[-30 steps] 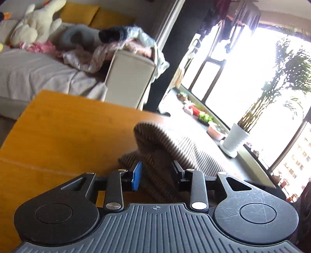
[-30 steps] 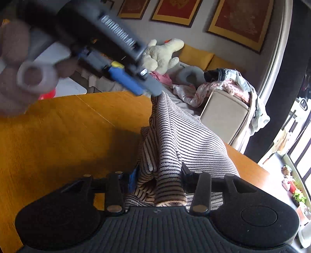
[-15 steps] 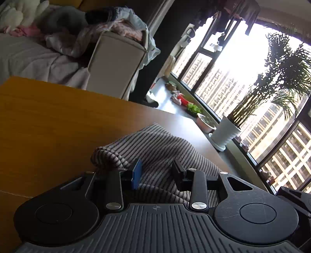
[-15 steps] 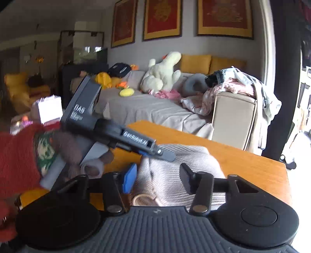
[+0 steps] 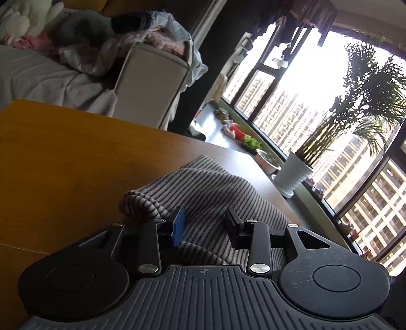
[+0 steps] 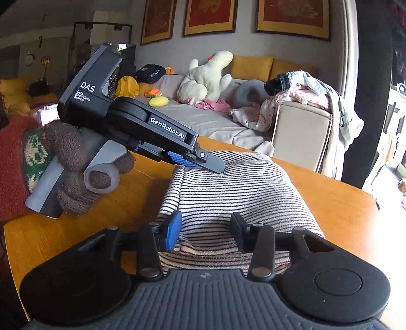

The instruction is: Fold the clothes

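Folded black-and-white striped knit garment (image 6: 236, 187) lying on orange wooden table (image 6: 337, 205), frame centre. Right gripper (image 6: 206, 228) sitting spread over near hem. Left gripper (image 5: 205, 223) hovering spread over fold, upper left.

a home living room in a high-rise flat: a grey sofa (image 6: 208, 121) with yellow cushions (image 6: 251, 64), a cream plush toy (image 6: 205, 76) and heaped laundry (image 6: 299, 94), framed red pictures (image 6: 208, 15) on the wall, a wooden bench (image 5: 63, 157), and a potted palm (image 5: 294, 175) by tall windows (image 5: 304, 106) facing apartment towers.
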`<state>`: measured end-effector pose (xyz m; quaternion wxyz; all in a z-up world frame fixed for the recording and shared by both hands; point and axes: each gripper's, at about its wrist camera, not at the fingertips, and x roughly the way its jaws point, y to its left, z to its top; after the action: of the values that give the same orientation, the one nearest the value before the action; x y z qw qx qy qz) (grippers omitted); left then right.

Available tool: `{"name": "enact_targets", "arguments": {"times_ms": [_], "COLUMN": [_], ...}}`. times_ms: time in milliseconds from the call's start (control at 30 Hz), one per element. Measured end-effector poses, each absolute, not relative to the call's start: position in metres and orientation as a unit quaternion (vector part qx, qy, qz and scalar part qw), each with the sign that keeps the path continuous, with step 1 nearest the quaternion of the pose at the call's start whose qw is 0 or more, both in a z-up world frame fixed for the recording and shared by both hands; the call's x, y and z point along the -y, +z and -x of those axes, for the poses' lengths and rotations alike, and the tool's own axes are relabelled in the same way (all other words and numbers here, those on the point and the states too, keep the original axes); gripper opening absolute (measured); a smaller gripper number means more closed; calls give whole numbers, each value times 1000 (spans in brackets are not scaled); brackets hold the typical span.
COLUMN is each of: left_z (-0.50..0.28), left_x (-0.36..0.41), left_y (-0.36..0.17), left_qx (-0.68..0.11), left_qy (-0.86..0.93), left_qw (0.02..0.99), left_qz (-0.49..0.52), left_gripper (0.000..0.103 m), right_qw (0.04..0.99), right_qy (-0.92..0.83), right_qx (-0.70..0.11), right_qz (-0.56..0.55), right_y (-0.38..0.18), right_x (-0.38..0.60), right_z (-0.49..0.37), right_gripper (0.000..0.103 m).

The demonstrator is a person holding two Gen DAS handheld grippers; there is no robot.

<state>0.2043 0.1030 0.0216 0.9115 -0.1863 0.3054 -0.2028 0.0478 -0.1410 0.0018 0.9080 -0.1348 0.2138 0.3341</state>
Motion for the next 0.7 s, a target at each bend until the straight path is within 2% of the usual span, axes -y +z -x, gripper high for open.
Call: {"name": "enact_targets", "arguments": {"times_ms": [300, 333, 367, 500, 533, 633, 700], "left_z": [-201, -200, -200, -200, -201, -200, -200], "left_x": [-103, -104, -103, -104, -104, -103, -104], "left_y": [20, 20, 20, 19, 19, 18, 18], "left_qx": [-299, -298, -297, -296, -296, -295, -295], "left_qy": [-203, -204, -204, -205, -205, -205, -206], "left_qw": [915, 916, 916, 917, 917, 918, 918], "left_qz": [178, 176, 174, 172, 172, 171, 170], "left_gripper": [40, 40, 40, 40, 40, 40, 40], "right_qw": [910, 908, 906, 927, 929, 928, 920], "right_qy": [331, 334, 337, 291, 283, 255, 267], "right_qx": [-234, -242, -250, -231, -231, -254, -282], "right_qz": [93, 74, 55, 39, 58, 102, 41], "right_y": [8, 15, 21, 37, 34, 15, 5], "right_x": [145, 150, 156, 178, 179, 180, 190], "right_z": [-59, -66, -72, -98, -105, -127, -135], "right_gripper": [48, 53, 63, 78, 86, 88, 91]}}
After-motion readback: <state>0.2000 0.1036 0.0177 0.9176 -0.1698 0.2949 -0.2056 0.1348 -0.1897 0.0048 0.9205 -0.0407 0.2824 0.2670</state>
